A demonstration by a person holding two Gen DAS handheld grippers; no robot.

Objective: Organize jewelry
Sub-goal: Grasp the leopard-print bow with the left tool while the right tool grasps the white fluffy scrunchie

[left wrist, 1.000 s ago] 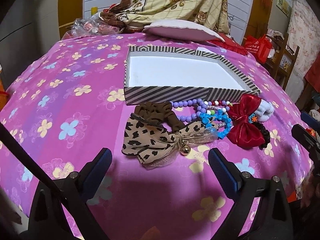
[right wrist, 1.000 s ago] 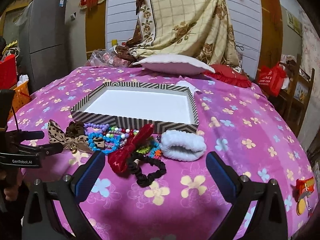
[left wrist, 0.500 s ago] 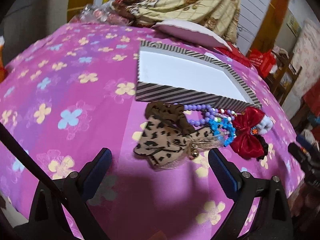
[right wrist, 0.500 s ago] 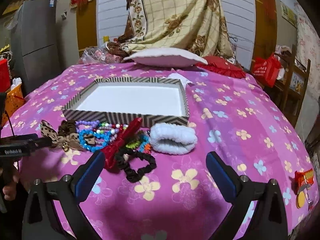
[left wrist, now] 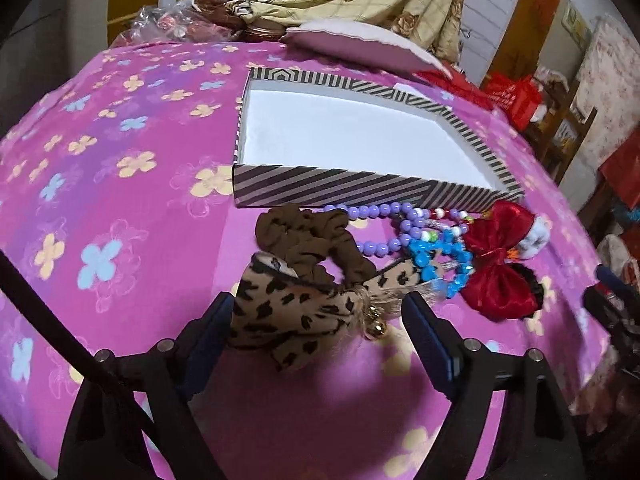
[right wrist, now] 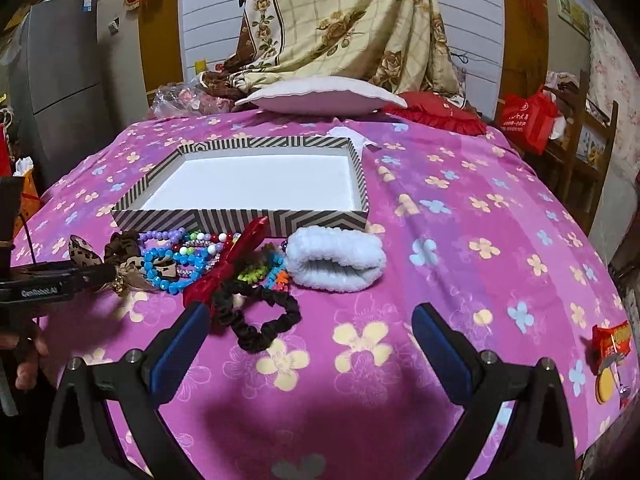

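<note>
Pink-magenta floral cloth (right wrist: pixel 460 240), spread over the whole surface. White scalloped cushion (right wrist: pixel 320 96) at the far edge; red frilled cushion (right wrist: pixel 436 116) just beside it on the right. Beige checked blanket with brown roses (right wrist: pixel 340 24), draped upright behind both. Crumpled clear plastic bag (right wrist: pixel 180 98) at far left of the cloth. Grey refrigerator (right wrist: pixel 60 80) at left. Red shopping bag (right wrist: pixel 528 120) on a wooden chair (right wrist: pixel 588 148) at right. Red snack wrapper (right wrist: pixel 612 340) near the right edge of the cloth.
</note>
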